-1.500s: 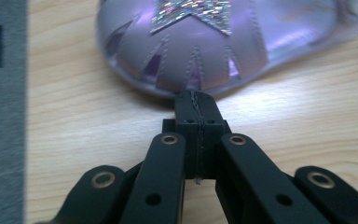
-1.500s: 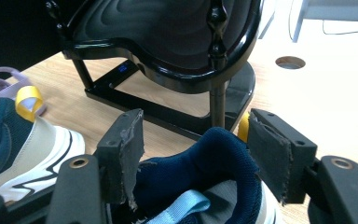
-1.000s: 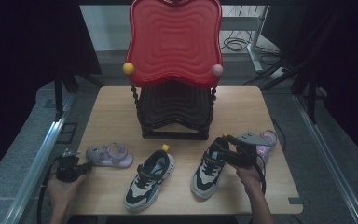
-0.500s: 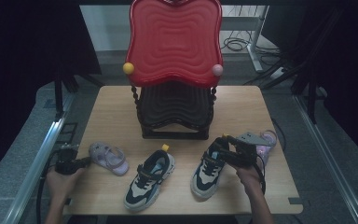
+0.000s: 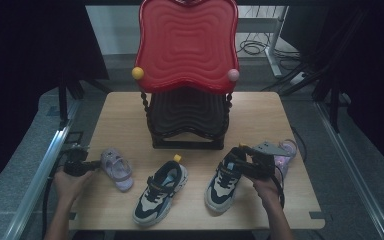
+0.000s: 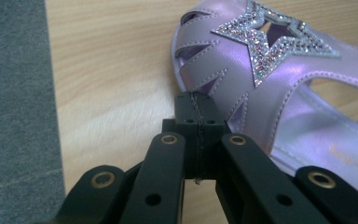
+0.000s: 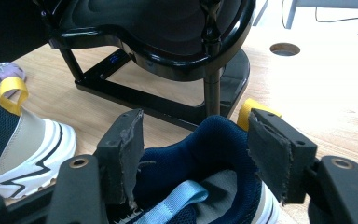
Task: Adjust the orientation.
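Sandal (image 6: 279, 88) sits lower left, nudged by the clenched left gripper (image 6: 196, 112); right gripper (image 7: 196, 154) gapes around the sneaker (image 5: 226, 179) heel, risking a slip.

There are two sneakers on the table, one (image 5: 161, 192) nearer the left and one (image 5: 225, 181) nearer the right. Both are dark blue, tan and white, and each has one yellow loop at the heel.

There are two purple sandals, one (image 5: 117, 169) at the left side of the table and one (image 5: 284, 156) at the right side. The left sandal has one sparkly star on top.

There is one shoe rack (image 5: 188, 75). It has two shelves, one red on top and one black below. It has two small balls at the red shelf, one yellow and one pink.

There is one wooden table (image 5: 265, 107).

There are two grippers, one (image 5: 91, 164) on the left and one (image 5: 239, 156) on the right.
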